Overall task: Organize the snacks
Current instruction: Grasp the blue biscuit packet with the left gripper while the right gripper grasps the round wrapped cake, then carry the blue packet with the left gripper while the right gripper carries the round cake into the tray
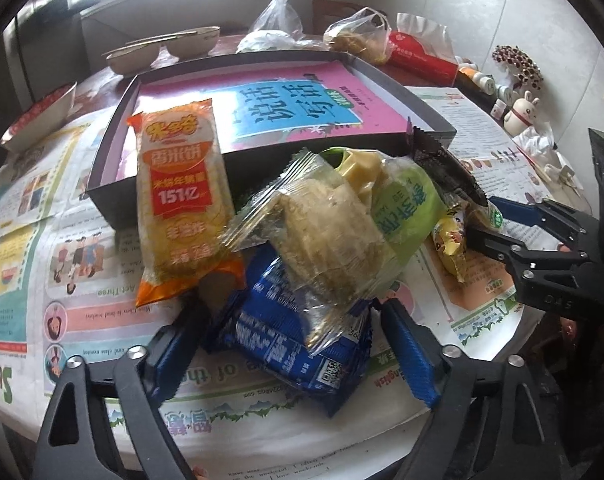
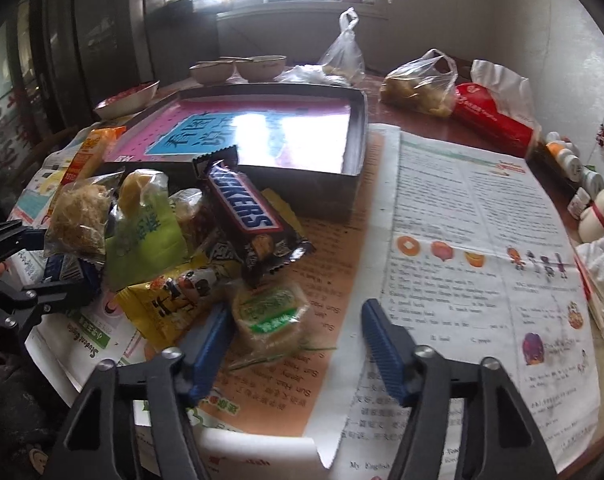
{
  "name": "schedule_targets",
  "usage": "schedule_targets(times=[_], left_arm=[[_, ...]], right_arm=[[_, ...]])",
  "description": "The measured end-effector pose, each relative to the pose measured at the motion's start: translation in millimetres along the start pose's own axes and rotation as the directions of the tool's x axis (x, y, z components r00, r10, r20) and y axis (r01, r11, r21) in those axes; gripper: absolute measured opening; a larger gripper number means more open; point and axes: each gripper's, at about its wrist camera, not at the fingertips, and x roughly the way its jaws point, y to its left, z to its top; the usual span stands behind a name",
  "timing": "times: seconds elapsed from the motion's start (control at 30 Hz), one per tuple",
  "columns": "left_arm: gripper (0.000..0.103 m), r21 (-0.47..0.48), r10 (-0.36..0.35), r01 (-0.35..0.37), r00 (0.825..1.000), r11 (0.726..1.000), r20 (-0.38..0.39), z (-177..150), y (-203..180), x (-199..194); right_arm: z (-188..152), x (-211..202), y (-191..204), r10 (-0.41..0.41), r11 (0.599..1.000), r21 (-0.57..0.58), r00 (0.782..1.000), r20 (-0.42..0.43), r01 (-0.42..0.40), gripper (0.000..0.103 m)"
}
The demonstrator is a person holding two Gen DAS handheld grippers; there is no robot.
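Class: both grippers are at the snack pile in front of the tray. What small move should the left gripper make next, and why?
Probably close the left gripper on the blue packet. The packet lies between its open fingers, at the near edge of the pile, while the tray behind still holds no snacks. The clear-wrapped cake rests on the packet, so it may slide off on lifting.

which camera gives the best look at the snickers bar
The right wrist view: the Snickers bar lies on top of the pile, label facing up and readable. The left wrist view shows only its dark wrapper, edge-on at the far side of the pile.

glossy plastic snack wrappers (image 1: pixel 302 240); matt newspaper (image 2: pixel 481 220)
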Motion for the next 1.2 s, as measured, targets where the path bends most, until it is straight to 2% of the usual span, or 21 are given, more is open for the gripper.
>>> schedule_targets(times=[0.1, 0.17, 0.23, 0.47, 0.53, 0.77, 1.2], left_arm=[[0.08, 0.011, 0.008, -0.008, 1.0, 1.0, 0.002, -0.3, -2.2, -0.4], [0.075, 0.008, 0.01, -0.01, 1.0, 1.0, 0.003, -0.5, -2.0, -1.5], [0.066, 0.01, -0.004, 0.004, 1.0, 1.0, 0.005, -0.8, -1.8, -3.3], [0.059, -0.012, -0.049, 0.049, 0.999, 0.999, 0.006, -5.5, 2.8, -9.3], [0.058, -0.021, -0.064, 0.064, 0.998, 0.998, 0.003, -7.5, 4.7, -11.6], [0.057, -0.05, -0.104, 0.103, 0.995, 0.993, -0.005, -15.3, 12.6, -20.7], [0.057, -0.096, -0.08, 0.083, 0.996, 0.992, 0.035, -22.2, 32.6, -47.0]], right_arm=[[-1.3, -1.7, 1.5, 0.008, 1.0, -0.006, 1.0, 0.005, -0.008, 0.047], [-2.8, -3.1, 2.0, 0.007, 1.0, -0.007, 1.0, 0.008, -0.007, 0.045], [-4.5, -5.1, 1.2, 0.008, 1.0, 0.001, 1.0, 0.012, -0.008, 0.044], [-11.1, -16.9, -12.1, 0.008, 0.997, 0.081, 1.0, 0.017, -0.01, 0.038], [-12.8, -20.0, -17.0, 0.002, 0.995, 0.099, 1.0, 0.021, -0.004, 0.034], [-15.8, -24.3, -25.3, 0.01, 0.99, 0.141, 1.0, 0.026, -0.013, 0.034], [-5.2, -39.2, -21.7, 0.014, 0.988, 0.155, 0.998, 0.068, -0.024, 0.034]])
